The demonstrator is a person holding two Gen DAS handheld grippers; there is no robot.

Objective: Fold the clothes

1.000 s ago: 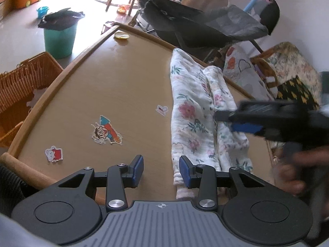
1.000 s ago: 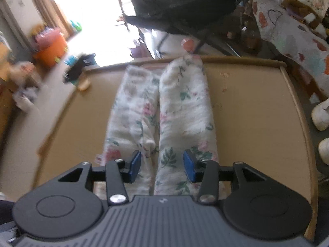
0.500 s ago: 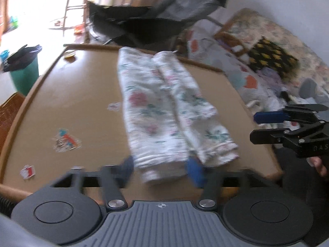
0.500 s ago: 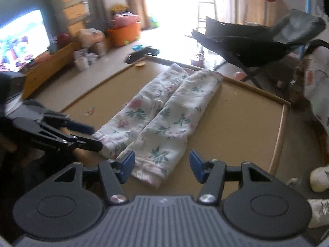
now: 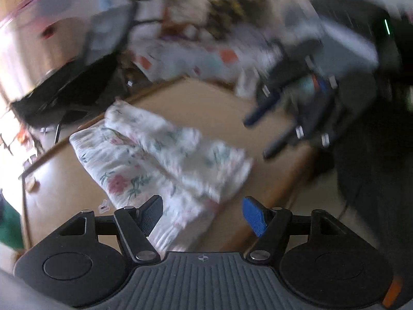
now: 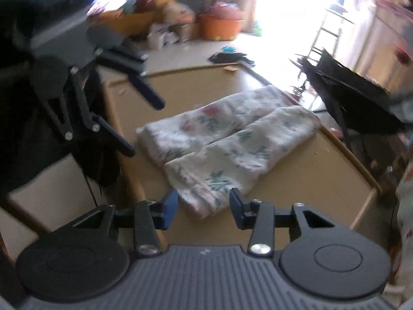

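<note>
both grippers swung outward; left gripper (image 5: 202, 214) and right gripper (image 6: 204, 208) jaws spread, empty

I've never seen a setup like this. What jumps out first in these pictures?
The white floral-print garment, folded into two long side-by-side strips on the tan wooden table. Black tongs with blue pads frame it: the right tongs open at its near end, the left tongs open at its other side.

Left claw (image 5: 202, 214) and right claw (image 6: 204, 208) both gape wide, gripping nothing
</note>
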